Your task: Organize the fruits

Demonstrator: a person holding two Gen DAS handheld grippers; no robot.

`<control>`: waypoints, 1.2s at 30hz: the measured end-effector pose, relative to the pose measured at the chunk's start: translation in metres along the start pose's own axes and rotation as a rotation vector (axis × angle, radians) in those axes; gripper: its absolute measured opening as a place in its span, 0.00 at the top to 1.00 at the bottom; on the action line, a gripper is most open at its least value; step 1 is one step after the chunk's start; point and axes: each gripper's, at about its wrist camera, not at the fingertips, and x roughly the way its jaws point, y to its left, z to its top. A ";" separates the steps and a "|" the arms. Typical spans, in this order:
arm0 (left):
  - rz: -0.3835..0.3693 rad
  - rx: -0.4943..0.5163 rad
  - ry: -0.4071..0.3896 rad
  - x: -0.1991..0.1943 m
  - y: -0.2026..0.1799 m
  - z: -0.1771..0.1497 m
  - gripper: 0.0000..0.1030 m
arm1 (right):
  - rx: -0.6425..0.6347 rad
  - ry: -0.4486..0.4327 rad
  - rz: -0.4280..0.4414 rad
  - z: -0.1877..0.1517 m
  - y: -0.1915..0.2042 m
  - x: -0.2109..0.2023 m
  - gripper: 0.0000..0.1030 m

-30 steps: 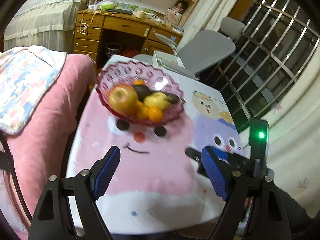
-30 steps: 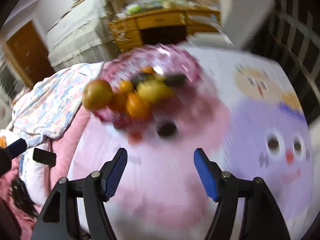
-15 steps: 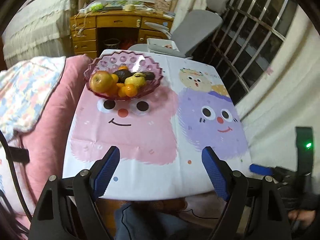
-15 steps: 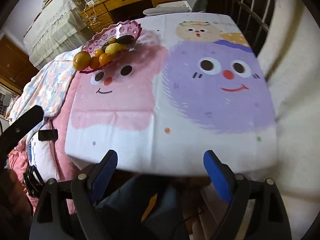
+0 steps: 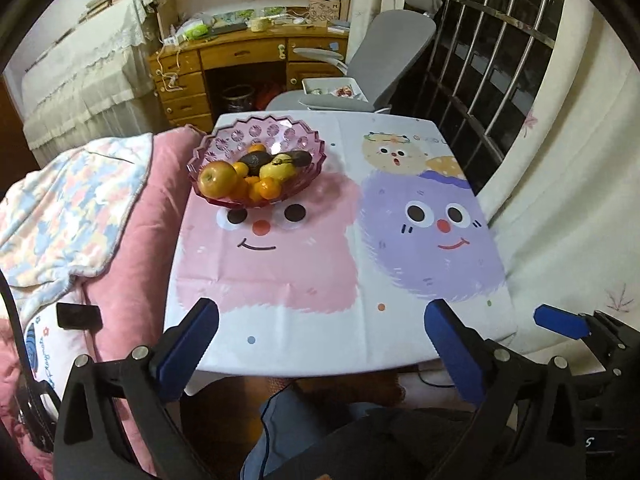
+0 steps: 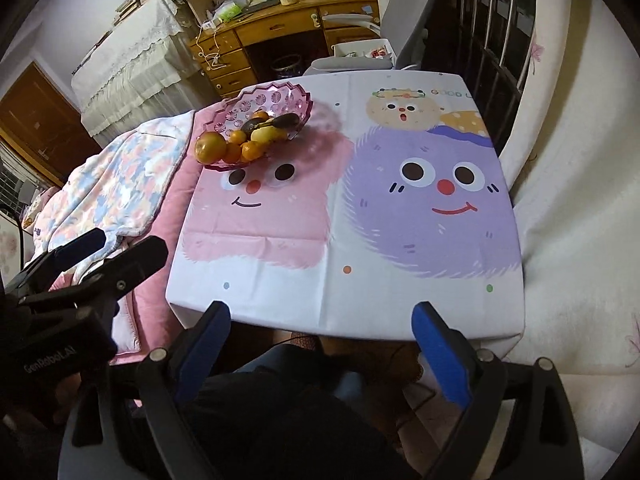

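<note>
A pink glass bowl (image 5: 276, 133) stands at the far left of the table (image 5: 320, 320), which wears a cartoon cloth. The bowl holds an apple (image 5: 218, 178), small oranges (image 5: 267, 190), a yellow fruit (image 5: 279, 170) and dark avocados (image 5: 256, 160). The right wrist view shows the bowl (image 6: 274, 98) and the apple (image 6: 210, 146) too. My left gripper (image 5: 318, 324) hangs above the table's near edge, far from the bowl. Its jaws are opening with nothing between them. My right gripper (image 6: 320, 316) hangs over the same edge, its jaws also opening and empty.
A pink cushion with a patterned blanket (image 5: 72, 208) lies against the table's left side. A grey office chair (image 5: 384, 48) and a wooden desk (image 5: 240, 56) stand behind the table. A barred window (image 5: 500, 60) and a pale curtain (image 5: 560, 200) are on the right. A person's legs (image 6: 280, 412) are below.
Both grippers have drawn back and up from the bowl to the table's near edge, so the bowl looks smaller. Both pairs of jaws stand wider. The bowl and fruit stayed put.
</note>
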 end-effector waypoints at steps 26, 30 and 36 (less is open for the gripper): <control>0.087 -0.041 -0.047 0.005 -0.005 0.006 0.01 | -0.040 -0.029 -0.039 0.010 -0.005 0.006 0.00; 0.087 -0.041 -0.049 0.006 -0.007 0.007 0.01 | -0.040 -0.028 -0.038 0.010 -0.005 0.007 0.00; 0.085 -0.038 -0.048 0.006 -0.010 0.008 0.01 | -0.038 -0.023 -0.037 0.010 -0.007 0.008 0.00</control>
